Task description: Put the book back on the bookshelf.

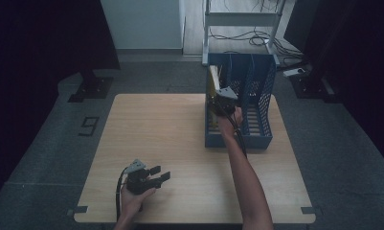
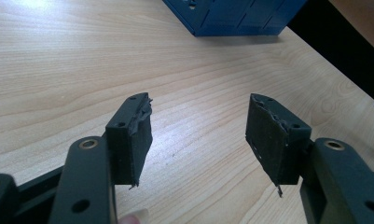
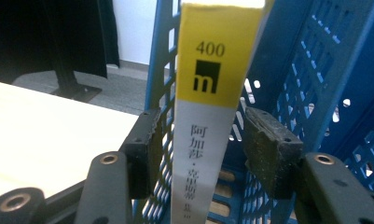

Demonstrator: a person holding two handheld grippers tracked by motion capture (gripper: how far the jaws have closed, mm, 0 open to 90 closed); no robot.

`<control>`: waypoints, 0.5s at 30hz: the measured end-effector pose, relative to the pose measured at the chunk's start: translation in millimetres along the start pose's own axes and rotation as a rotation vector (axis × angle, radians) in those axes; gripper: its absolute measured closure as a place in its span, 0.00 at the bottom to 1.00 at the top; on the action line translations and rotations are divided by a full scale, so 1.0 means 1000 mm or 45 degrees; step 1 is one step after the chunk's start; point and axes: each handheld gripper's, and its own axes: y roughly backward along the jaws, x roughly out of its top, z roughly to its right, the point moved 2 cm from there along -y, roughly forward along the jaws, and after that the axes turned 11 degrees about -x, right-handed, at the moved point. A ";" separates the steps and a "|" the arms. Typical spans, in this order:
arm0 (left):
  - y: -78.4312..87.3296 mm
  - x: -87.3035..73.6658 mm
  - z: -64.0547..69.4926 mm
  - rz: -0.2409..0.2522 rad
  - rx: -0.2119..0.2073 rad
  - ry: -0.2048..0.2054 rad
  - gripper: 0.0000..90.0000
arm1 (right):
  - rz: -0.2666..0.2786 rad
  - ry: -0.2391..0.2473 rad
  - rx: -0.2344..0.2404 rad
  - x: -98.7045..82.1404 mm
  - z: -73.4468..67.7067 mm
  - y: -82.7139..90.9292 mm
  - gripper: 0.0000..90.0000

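The book (image 3: pixel 208 112) stands upright in the leftmost compartment of the blue file rack (image 1: pixel 256 115), which sits toward the far right corner of the tabletop (image 1: pixel 180 143); its yellow-and-white spine faces the person and its long axis runs vertically. In the right gripper view the spine sits straight between the fingers (image 3: pixel 145 149) of the right gripper (image 1: pixel 224 103), but both pads stand a little off it, with a gap showing on either side, so the fingers are spread around the book without pinching it. The book therefore looks to be standing free in its slot, and the right hand would have to draw straight back toward the near edge, along the line of the compartment walls, to come away without tipping it. The left gripper (image 1: pixel 149 178) rests near the near left corner, well apart from the rack, its fingers (image 2: pixel 128 140) spread wide over bare wood.
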 end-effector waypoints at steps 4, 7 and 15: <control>0.002 0.000 0.003 0.009 -0.001 -0.008 0.45 | 0.014 -0.025 0.017 -0.001 0.003 0.008 0.51; 0.002 0.000 0.005 0.009 -0.007 -0.014 0.45 | 0.023 -0.030 0.022 0.001 0.004 0.014 0.49; 0.003 -0.001 0.008 0.007 -0.006 -0.023 0.45 | 0.011 -0.040 0.036 0.004 0.007 0.024 0.45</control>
